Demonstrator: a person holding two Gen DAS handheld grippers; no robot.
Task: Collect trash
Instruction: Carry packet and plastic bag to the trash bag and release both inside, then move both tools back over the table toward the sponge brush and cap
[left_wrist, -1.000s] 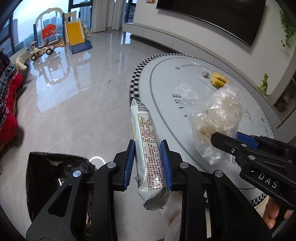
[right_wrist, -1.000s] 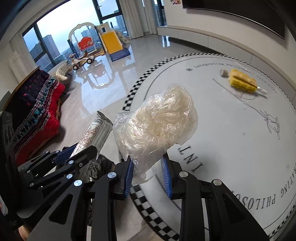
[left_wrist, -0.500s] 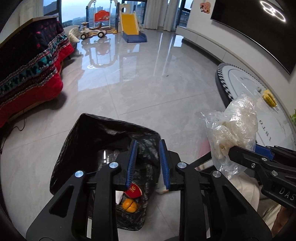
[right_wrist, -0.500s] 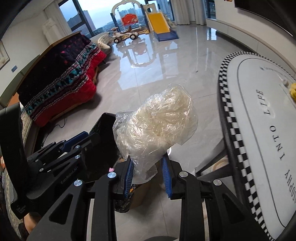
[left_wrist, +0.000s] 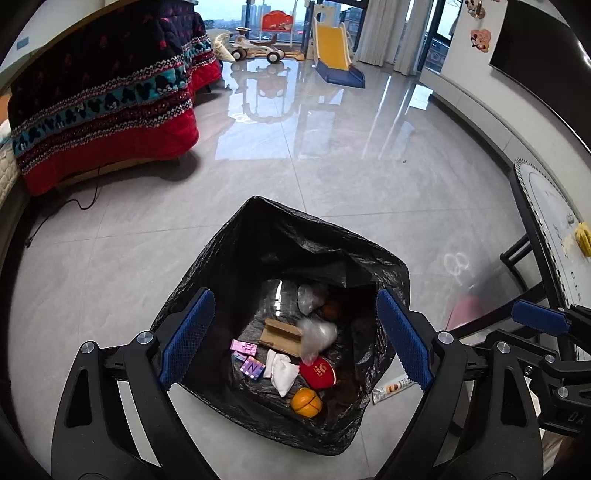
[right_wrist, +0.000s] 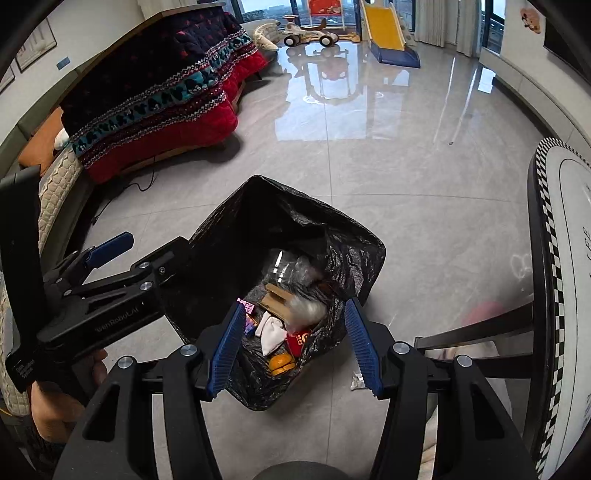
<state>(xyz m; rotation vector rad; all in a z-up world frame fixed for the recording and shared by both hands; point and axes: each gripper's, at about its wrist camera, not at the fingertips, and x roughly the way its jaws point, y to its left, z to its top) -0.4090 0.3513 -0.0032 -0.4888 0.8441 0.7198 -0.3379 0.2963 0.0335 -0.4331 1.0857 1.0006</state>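
A black trash bag (left_wrist: 258, 258) (right_wrist: 280, 221) stands open on the floor with several bits of trash in it. My left gripper (left_wrist: 295, 336) hangs over it with its jaws opening wide and nothing between them. My right gripper (right_wrist: 294, 350) is beside it, jaws also opening. A crumpled clear plastic bag (left_wrist: 317, 338) (right_wrist: 306, 312) shows as a blur below them, dropping into the trash bag. A white snack wrapper (left_wrist: 391, 387) (right_wrist: 356, 382) lies on the tiles just outside the bag's right rim. Each gripper appears in the other's view: the right gripper (left_wrist: 539, 321) and the left gripper (right_wrist: 147, 251).
A round table with a checkered rim (left_wrist: 546, 206) (right_wrist: 546, 221) and its black legs stand close on the right, a yellow item (left_wrist: 583, 238) on top. A sofa under a red patterned blanket (left_wrist: 103, 99) (right_wrist: 159, 92) fills the left. A toy slide (left_wrist: 332, 48) is far back.
Both grippers swung from above the table to over the trash bag and sank. The left lost the snack wrapper, then opened. The right let go of the clear plastic bag, now falling.
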